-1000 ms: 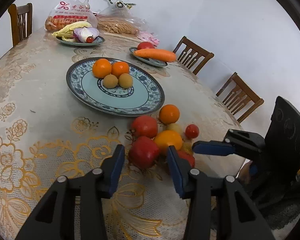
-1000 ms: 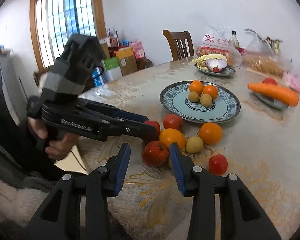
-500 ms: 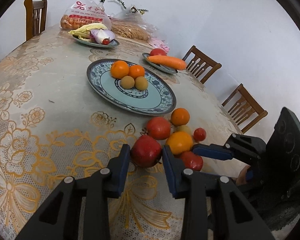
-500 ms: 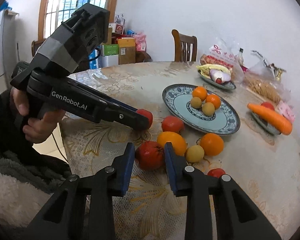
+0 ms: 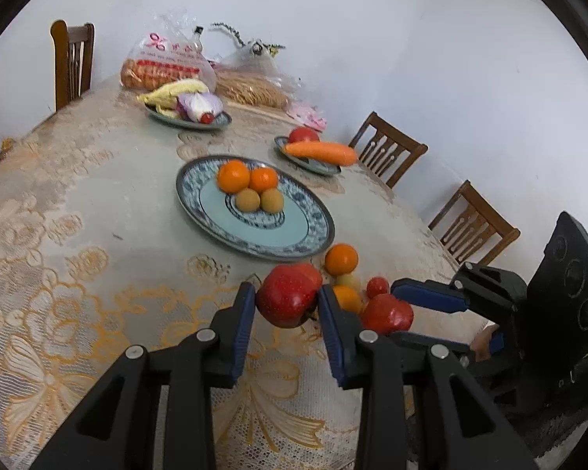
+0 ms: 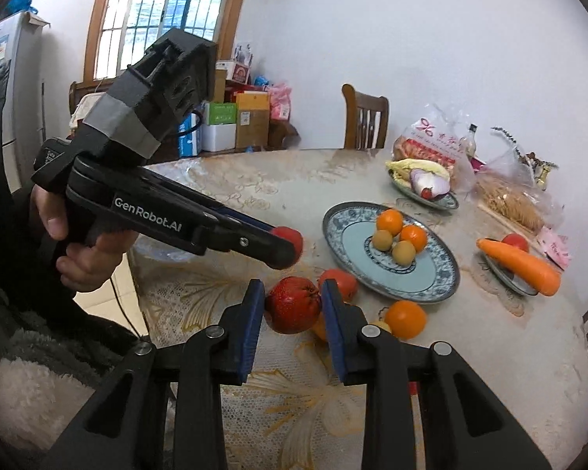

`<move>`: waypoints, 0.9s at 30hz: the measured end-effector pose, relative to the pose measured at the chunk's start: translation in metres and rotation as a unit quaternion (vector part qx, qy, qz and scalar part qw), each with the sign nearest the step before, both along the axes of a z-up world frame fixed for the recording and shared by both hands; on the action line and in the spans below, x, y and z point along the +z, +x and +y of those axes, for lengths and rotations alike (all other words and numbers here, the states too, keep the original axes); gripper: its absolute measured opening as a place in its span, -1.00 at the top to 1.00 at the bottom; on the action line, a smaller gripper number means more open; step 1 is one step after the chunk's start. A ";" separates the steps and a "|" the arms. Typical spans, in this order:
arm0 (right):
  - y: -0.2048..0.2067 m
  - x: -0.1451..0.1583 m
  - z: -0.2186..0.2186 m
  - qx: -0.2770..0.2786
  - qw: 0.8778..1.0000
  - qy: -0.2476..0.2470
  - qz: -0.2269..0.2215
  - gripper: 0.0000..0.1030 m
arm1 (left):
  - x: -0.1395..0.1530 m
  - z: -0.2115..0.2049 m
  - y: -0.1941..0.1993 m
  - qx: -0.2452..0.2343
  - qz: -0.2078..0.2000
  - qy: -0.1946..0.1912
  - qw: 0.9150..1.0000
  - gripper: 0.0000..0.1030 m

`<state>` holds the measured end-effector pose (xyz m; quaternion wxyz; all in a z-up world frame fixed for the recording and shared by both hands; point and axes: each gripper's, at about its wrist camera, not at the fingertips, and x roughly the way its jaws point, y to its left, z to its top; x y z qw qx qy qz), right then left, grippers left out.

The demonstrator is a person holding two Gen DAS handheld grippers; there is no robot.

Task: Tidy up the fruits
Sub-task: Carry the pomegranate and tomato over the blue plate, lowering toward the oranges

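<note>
I have both sets of tongs closed on fruit. My left tongs clamp a red apple between their blue pads, low in the centre of the left wrist view; seen from the right wrist camera, that same apple shows left of centre at the tip of the left tongs, above the worktop. My right tongs grip a second red apple in the lower centre of the right wrist view, pads pressed to both its sides; from the left camera this second apple sits right of centre, held by the right tongs.

The loose fruit lies just beyond my tongs: an orange to the lower right of centre in the right view, a red fruit just behind the gripped apple, and a yellow-orange one partly hidden by the right pad. In the left view I also see a small red tomato beside the pile.

The blue patterned plate sits in the middle of the frame, holding two oranges and two small tan fruits touching one another. Farther back, upper centre, a small dish carries a carrot
</note>
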<state>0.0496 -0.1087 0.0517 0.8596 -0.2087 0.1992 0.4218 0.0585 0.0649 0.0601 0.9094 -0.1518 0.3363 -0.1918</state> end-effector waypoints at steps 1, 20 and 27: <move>0.000 0.002 -0.001 -0.001 1.000 0.002 -0.002 0.40 | 0.003 0.000 -0.001 0.002 -0.004 0.000 1.000 0.34; 0.032 0.031 -0.038 -0.010 0.997 0.073 -0.003 0.40 | 0.034 -0.024 0.016 0.023 -0.050 0.065 0.996 0.33; 0.067 0.034 -0.050 -0.009 0.995 0.094 0.025 0.40 | 0.029 -0.018 0.042 0.038 -0.033 0.076 0.996 0.33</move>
